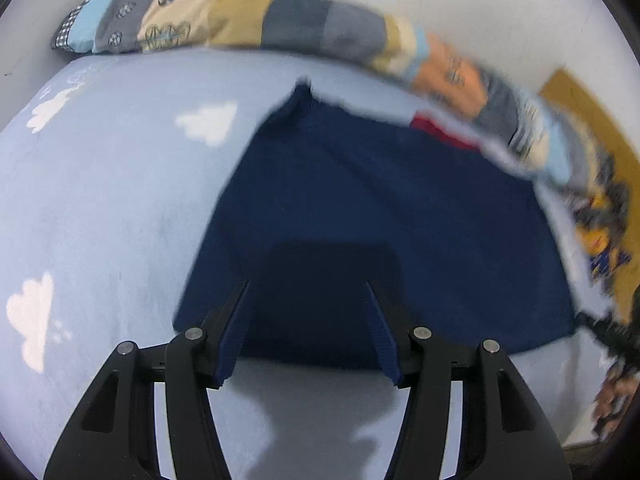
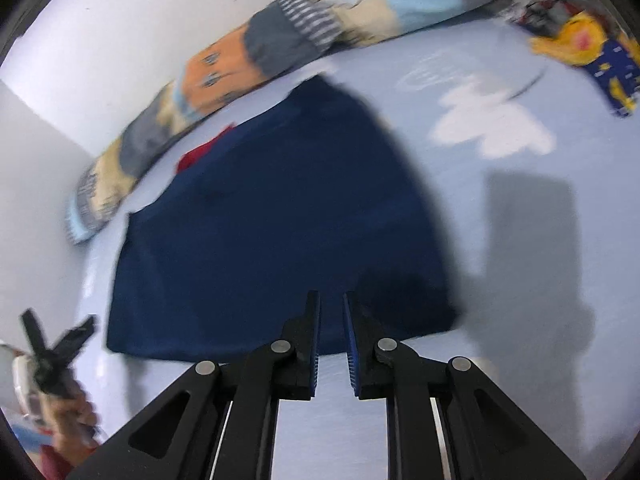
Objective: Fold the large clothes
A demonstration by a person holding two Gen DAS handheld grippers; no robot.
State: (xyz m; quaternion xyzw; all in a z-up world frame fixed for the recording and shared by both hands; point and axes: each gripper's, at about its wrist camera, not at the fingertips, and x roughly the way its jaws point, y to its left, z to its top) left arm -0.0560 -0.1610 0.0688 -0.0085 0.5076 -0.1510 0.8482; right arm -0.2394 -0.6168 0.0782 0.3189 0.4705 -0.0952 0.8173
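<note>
Smooth navy garment (image 1: 380,216), squarely folded

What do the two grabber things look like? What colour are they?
Both are black. The left gripper has two long black fingers with ribbed dark blue pads on the inside and round silver pins at the joints. The right gripper looks the same: black arms with cut-out slots, silver pins and blue ribbed pads. No cables or sleeves show.
</note>
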